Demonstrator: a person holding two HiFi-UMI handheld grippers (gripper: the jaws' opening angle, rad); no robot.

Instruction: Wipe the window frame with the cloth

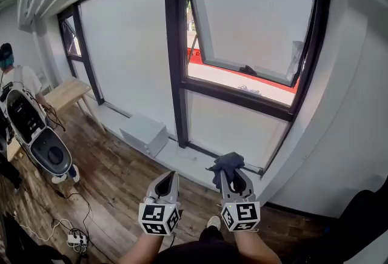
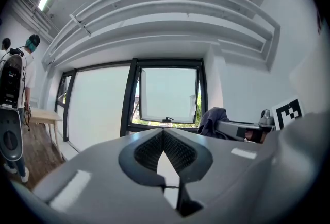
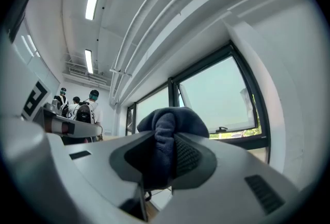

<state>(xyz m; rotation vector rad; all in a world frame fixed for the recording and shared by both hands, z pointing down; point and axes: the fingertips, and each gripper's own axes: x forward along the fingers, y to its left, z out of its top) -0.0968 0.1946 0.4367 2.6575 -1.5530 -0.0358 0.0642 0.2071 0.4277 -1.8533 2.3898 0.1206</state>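
Note:
A black window frame [image 1: 176, 62] fills the wall ahead, with a tilted-open sash [image 1: 251, 29] at the upper right. My right gripper [image 1: 231, 172] is shut on a dark blue cloth [image 1: 228, 162], held in the air below the sash and short of the sill. In the right gripper view the cloth [image 3: 167, 127] bulges out between the jaws, with the frame [image 3: 260, 109] beyond. My left gripper [image 1: 168, 181] hangs beside it, shut and holding nothing. The left gripper view shows its tips [image 2: 163, 133] meeting, with the window [image 2: 167, 97] far ahead.
A low white sill [image 1: 154, 141] runs under the window above a wooden floor [image 1: 115, 184]. A wooden table [image 1: 66, 94] stands at the left. A person with backpack equipment [image 1: 27, 123] stands at the far left. Cables and a power strip [image 1: 76, 237] lie on the floor.

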